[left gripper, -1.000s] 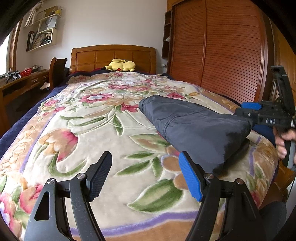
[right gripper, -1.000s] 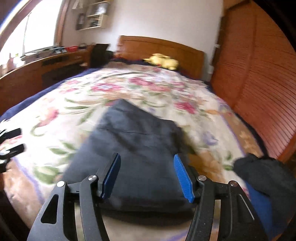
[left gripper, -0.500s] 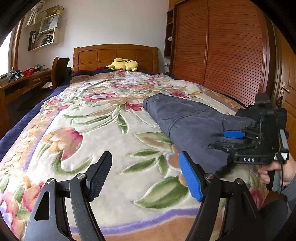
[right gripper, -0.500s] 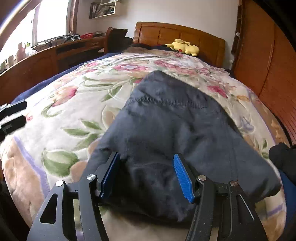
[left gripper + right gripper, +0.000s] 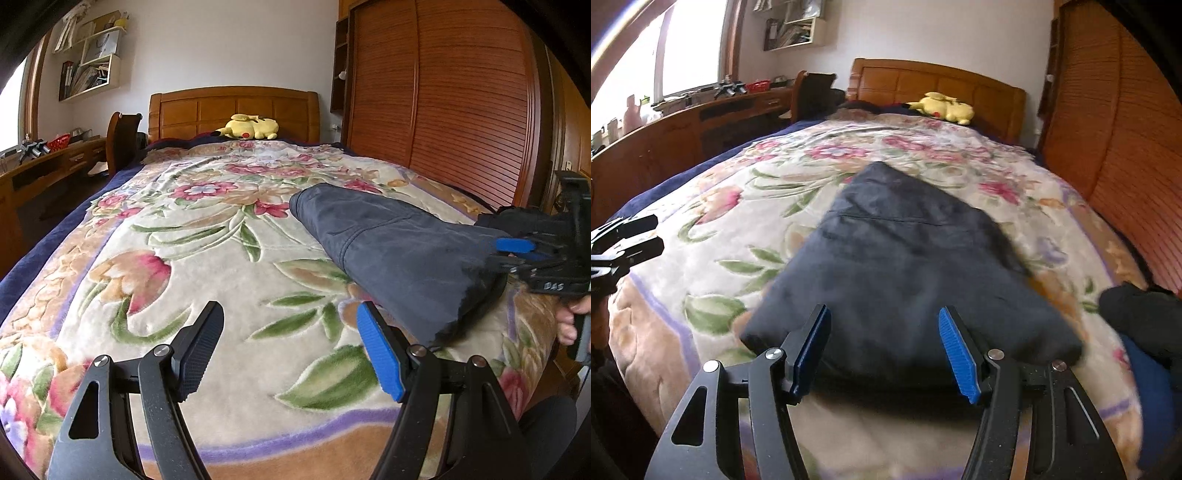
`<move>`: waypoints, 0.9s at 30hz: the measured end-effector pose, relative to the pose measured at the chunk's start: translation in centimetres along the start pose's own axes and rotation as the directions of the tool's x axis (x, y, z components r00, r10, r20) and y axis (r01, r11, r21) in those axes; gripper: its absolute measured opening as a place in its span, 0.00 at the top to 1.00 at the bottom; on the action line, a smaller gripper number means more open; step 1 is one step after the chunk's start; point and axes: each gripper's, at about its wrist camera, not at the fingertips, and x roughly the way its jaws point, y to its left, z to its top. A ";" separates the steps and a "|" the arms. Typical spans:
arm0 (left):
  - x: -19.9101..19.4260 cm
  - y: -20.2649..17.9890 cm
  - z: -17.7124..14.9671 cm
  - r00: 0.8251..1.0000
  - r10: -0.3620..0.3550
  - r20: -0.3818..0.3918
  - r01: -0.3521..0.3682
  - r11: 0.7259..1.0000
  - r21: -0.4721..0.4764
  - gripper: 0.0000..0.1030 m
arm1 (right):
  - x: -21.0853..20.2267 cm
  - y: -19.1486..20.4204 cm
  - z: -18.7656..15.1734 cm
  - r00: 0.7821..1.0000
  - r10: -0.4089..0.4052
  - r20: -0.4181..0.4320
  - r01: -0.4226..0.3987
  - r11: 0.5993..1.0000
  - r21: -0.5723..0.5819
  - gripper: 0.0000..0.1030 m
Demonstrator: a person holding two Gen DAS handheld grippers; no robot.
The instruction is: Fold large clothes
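Folded dark garment (image 5: 399,251) lies on the floral blanket (image 5: 207,258) near the bed's foot. Only the right wrist view shows a black heap (image 5: 1141,317) beside it. The right tool (image 5: 884,347) stands open over its near edge; the left tool (image 5: 290,350) is open, beside it, above bare blanket.

I note the folded garment (image 5: 399,247) on the blanket (image 5: 207,266) at two o'clock; plush toy (image 5: 249,127) at twelve, against the headboard (image 5: 232,107).
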 end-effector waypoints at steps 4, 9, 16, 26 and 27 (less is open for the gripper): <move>0.1 -0.6 0.1 1.000 -0.002 0.001 0.002 1.000 0.009 0.27 | -2.2 -2.6 -2.3 0.996 -0.086 0.000 0.086 0.996 0.024 0.39; 0.9 -1.5 0.0 1.000 -0.003 -0.009 0.003 1.000 0.017 0.27 | -2.4 -5.8 -5.4 0.992 -0.121 -0.047 0.126 0.985 0.118 0.39; 2.1 -2.8 -0.1 1.000 0.012 -0.025 -0.011 0.999 0.038 0.27 | 0.3 -7.7 -6.6 0.994 -0.082 -0.072 0.097 0.967 0.238 0.39; 4.5 -2.8 2.2 0.998 0.039 -0.041 -0.038 0.998 0.041 0.27 | 2.5 -8.9 -6.8 0.994 -0.094 -0.063 0.108 0.952 0.287 0.39; 4.9 -2.7 2.6 0.998 0.039 -0.043 -0.038 0.999 0.034 0.27 | 2.5 -9.0 -7.0 0.994 -0.095 -0.061 0.108 0.952 0.288 0.38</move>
